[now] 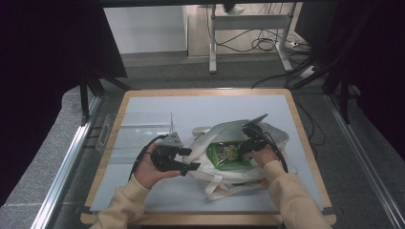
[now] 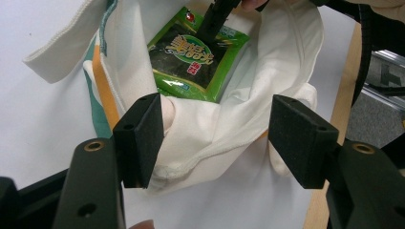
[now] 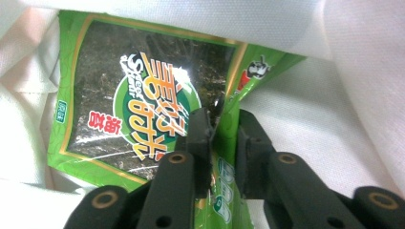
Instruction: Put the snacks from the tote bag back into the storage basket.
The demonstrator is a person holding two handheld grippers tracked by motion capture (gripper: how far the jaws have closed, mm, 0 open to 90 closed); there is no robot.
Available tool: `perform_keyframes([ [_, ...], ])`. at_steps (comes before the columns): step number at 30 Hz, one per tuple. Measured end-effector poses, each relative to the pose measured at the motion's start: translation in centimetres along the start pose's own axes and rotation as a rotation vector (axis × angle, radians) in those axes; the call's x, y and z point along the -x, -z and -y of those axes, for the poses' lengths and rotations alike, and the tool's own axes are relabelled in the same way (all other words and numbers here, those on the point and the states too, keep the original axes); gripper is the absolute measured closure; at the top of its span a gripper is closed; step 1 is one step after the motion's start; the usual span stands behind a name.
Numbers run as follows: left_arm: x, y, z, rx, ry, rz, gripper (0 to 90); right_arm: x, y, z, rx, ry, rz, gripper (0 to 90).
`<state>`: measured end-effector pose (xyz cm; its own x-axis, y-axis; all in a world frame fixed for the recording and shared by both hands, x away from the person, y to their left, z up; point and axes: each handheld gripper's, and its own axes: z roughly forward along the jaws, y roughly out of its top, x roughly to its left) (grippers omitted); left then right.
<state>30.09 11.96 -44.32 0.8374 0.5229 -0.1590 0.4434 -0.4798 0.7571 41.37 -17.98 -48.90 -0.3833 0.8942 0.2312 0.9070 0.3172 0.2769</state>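
The cloth bag (image 1: pixel 248 138) lies slumped on the pale table top (image 1: pixel 191 109), its mouth gaping toward the person, and the green snack packet (image 1: pixel 228 156) sits just inside that mouth, half swallowed by the white fabric. A clear plastic tray (image 1: pixel 136 129) stands off to the left of the bag, near but not touching it.

The right gripper (image 3: pixel 223 129) has its jaws pinched nearly together on a fold along the packet's edge, so the grip is on film, not on the contents. The left gripper (image 2: pixel 217 136) is spread wide, jaws on either side of the bag's rim (image 2: pixel 205 143) and closed on nothing; whether the left pad presses the cloth or only stands against it I can't tell.

From here it looks like the packet is going into or coming out of the bag; I can't tell which. Either way, I'd say the trick is for the left jaws to close on the rim and hold the mouth up and wide, so the fabric doesn't drag along. The right hand should move the packet flat and slowly, in line with the opening. That thin edge fold could slip or tear if yanked.
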Motion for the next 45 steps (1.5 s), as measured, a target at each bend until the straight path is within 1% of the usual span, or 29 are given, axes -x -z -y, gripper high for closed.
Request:
perform_keyframes([
  [1, 0.0, 0.0, 0.0, -0.001, 0.001, 0.0, 36.6, 0.0, 0.0, 0.0, 0.002, -0.01, 0.001, 80.3],
  [3, 0.0, 0.0, 0.0, -0.001, 0.0, 0.0, 36.6, -0.1, 0.1, 0.0, 0.002, -0.01, 0.007, 81.1],
  [4, 0.0, -0.1, 0.0, -0.001, 0.001, 0.0, 36.6, -0.2, 0.2, 0.0, -0.002, -0.001, 0.013, 83.5],
  [7, -0.1, 0.0, 0.0, 0.001, 0.002, 0.0, 36.5, -0.2, 0.2, 0.1, 0.005, -0.002, 0.009, 86.0],
  [13, -0.1, 0.1, 0.0, 0.005, 0.003, -0.001, 36.5, -0.3, 0.5, 0.3, 0.003, -0.002, 0.009, 86.7],
  [14, -0.1, 0.1, 0.0, 0.006, 0.01, -0.001, 36.5, -0.3, 0.6, 0.3, 0.002, 0.002, 0.007, 86.8],
  [15, -0.2, 0.2, 0.0, -0.003, -0.006, -0.004, 36.5, -0.3, 0.7, 0.4, 0.003, -0.003, 0.004, 86.9],
  [17, -0.2, 0.2, 0.0, 0.0, -0.004, -0.003, 36.5, -0.3, 1.0, 0.6, 0.008, 0.008, -0.001, 87.0],
  [25, -0.3, 0.2, 0.0, 0.004, -0.002, -0.004, 36.4, -0.4, 3.3, 1.3, 0.065, 0.014, -0.001, 86.9],
  [26, -0.3, 0.3, 0.0, 0.005, -0.003, -0.005, 36.4, -0.3, 3.6, 1.4, 0.08, 0.02, 0.001, 86.9],
  [27, -0.3, 0.3, 0.0, 0.005, 0.002, -0.006, 36.4, -0.2, 3.8, 1.4, 0.084, 0.026, -0.002, 86.9],
  [30, -0.3, 0.3, 0.0, 0.003, 0.003, -0.007, 36.3, 0.0, 4.4, 1.7, 0.115, 0.037, -0.002, 86.9],
  [31, -0.3, 0.3, 0.0, 0.003, 0.003, -0.007, 36.3, 0.0, 4.6, 1.8, 0.13, 0.04, -0.009, 87.0],
  [33, -0.4, 0.3, 0.0, 0.003, 0.003, -0.007, 36.3, 0.0, 4.9, 1.8, 0.137, 0.04, -0.014, 87.0],
  [34, -0.4, 0.3, 0.0, 0.002, -0.002, -0.008, 36.3, 0.0, 5.3, 2.0, 0.153, 0.047, -0.02, 87.0],
  [35, -0.4, 0.3, 0.0, 0.002, -0.002, -0.008, 36.3, 0.0, 5.3, 2.0, 0.153, 0.047, -0.02, 87.0],
  [37, -0.4, 0.3, 0.0, 0.002, 0.003, -0.007, 36.3, -0.2, 5.8, 2.3, 0.176, 0.053, -0.025, 87.0],
  [39, -0.4, 0.4, 0.0, 0.001, -0.001, -0.008, 36.3, -0.4, 6.0, 2.7, 0.189, 0.068, -0.023, 87.0],
  [43, -0.3, 0.3, 0.0, 0.003, 0.002, -0.008, 36.3, -0.5, 6.5, 3.1, 0.208, 0.072, -0.031, 86.9],
  [45, -0.3, 0.3, 0.0, 0.004, 0.0, -0.006, 36.3, -0.7, 6.9, 3.3, 0.219, 0.082, -0.029, 86.9],
])
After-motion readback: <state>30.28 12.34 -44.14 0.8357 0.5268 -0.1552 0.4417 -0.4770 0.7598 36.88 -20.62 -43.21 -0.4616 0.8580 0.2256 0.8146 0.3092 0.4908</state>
